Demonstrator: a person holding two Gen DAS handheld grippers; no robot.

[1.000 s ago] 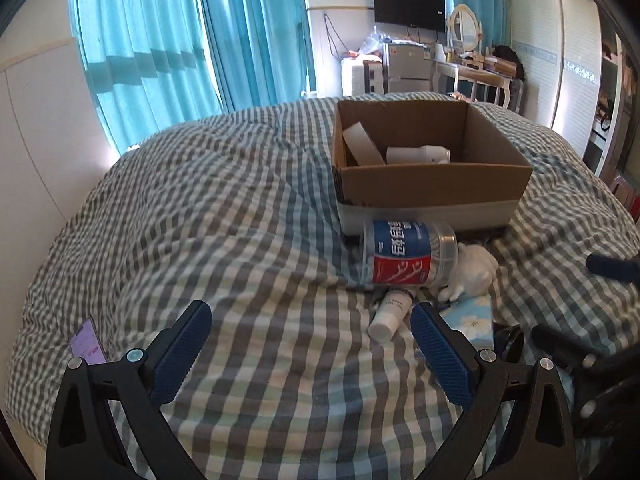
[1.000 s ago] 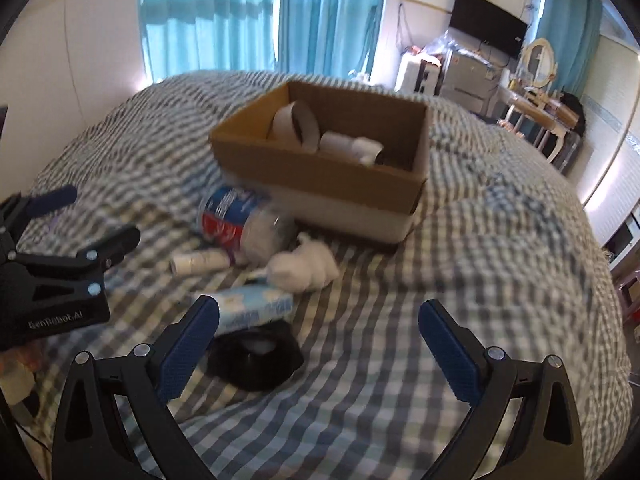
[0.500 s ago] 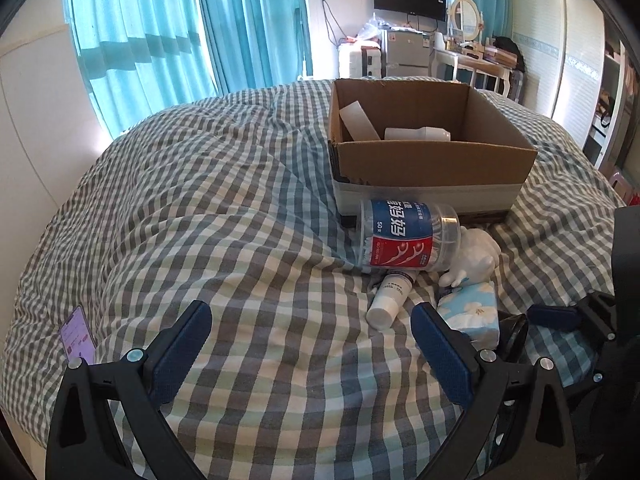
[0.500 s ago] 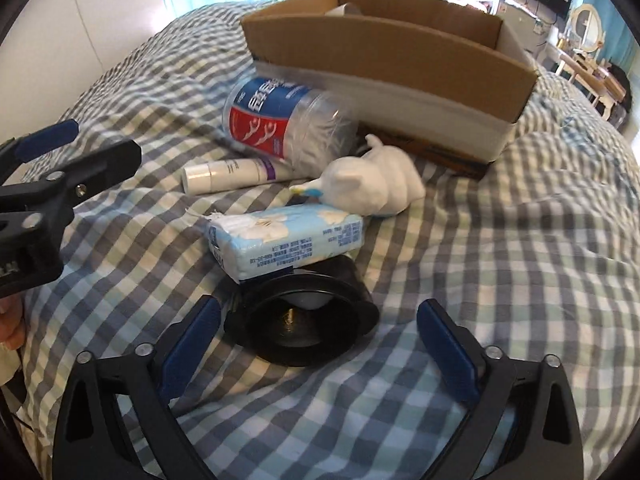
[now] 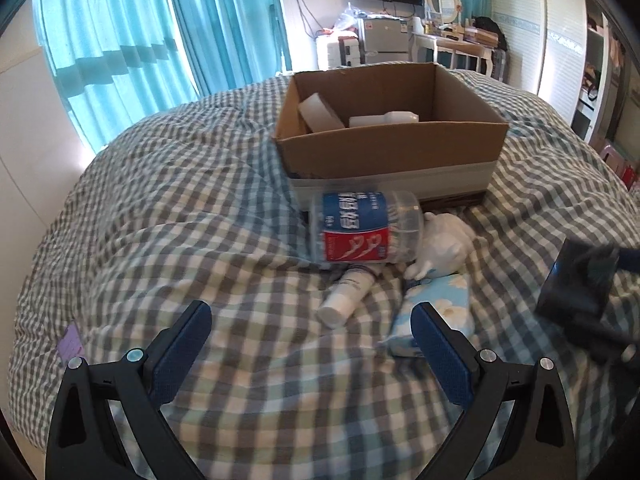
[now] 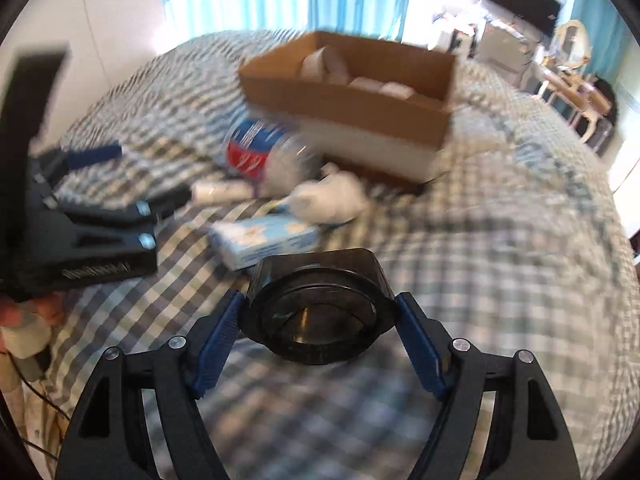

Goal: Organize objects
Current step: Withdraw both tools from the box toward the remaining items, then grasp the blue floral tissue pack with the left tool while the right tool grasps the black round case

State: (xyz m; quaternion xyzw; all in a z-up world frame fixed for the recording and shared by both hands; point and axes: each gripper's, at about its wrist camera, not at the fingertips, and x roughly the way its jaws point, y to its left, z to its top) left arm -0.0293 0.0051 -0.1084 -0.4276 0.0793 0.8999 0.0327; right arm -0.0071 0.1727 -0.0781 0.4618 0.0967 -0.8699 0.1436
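Note:
My right gripper (image 6: 318, 330) is shut on a black round container (image 6: 320, 300) and holds it above the checked bed. It also shows at the right edge of the left wrist view (image 5: 576, 284). My left gripper (image 5: 310, 338) is open and empty over the bedspread. In front of it lie a clear jar with a red and blue label (image 5: 360, 232), a small white tube (image 5: 346, 294), a white plush toy (image 5: 444, 240) and a blue tissue pack (image 5: 434, 314). Behind them stands an open cardboard box (image 5: 392, 152) holding a few white items.
The checked bedspread (image 5: 180, 208) covers the whole bed. A purple phone (image 5: 71, 338) lies at its left edge. Teal curtains (image 5: 160, 28), a desk and a white cabinet stand beyond the bed.
My right gripper has closed on the black container and lifted it off the bed, away from the tissue pack. My left gripper has shifted slightly and stays open.

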